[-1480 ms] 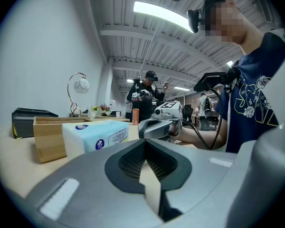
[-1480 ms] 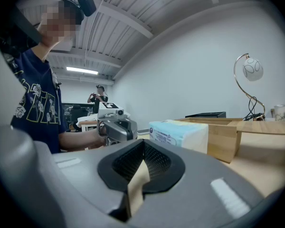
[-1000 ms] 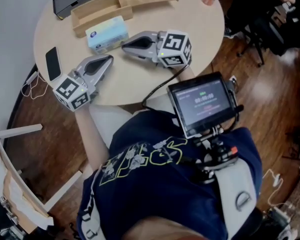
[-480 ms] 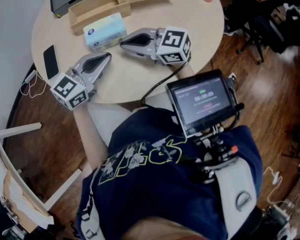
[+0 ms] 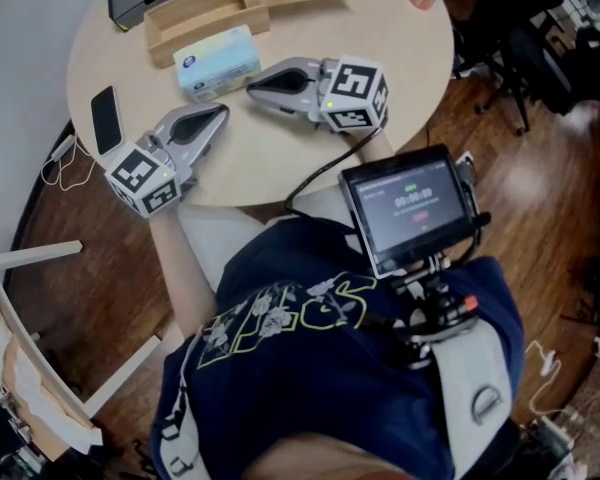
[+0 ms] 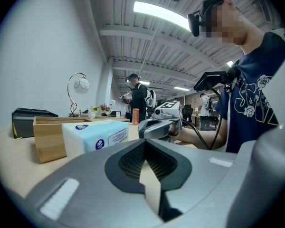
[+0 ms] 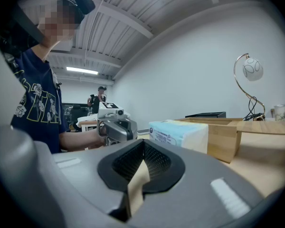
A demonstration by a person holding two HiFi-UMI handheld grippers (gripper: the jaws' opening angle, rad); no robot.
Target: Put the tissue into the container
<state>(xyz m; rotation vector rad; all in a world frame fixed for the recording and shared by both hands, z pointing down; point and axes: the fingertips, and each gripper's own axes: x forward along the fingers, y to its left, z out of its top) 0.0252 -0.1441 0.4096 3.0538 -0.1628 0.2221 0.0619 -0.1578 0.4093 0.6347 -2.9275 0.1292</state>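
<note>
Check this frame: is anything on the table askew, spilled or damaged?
Nothing stands out: the tissue pack lies flat beside the wooden container, and the left gripper and right gripper rest shut, empty, on the table.

Open-plan lab office, set up for recording work.
A bare ribbed ceiling (image 6: 133, 51) with strip lights (image 6: 160, 13) spans a long room over a wood floor (image 5: 540, 198). A round table (image 5: 400, 58) has an office chair (image 5: 515, 93) at its 2 o'clock. In the left gripper view a desk lamp (image 6: 79, 85) shows at 10 o'clock, and another person (image 6: 138, 96) wearing a headset stands at 12 o'clock.
</note>
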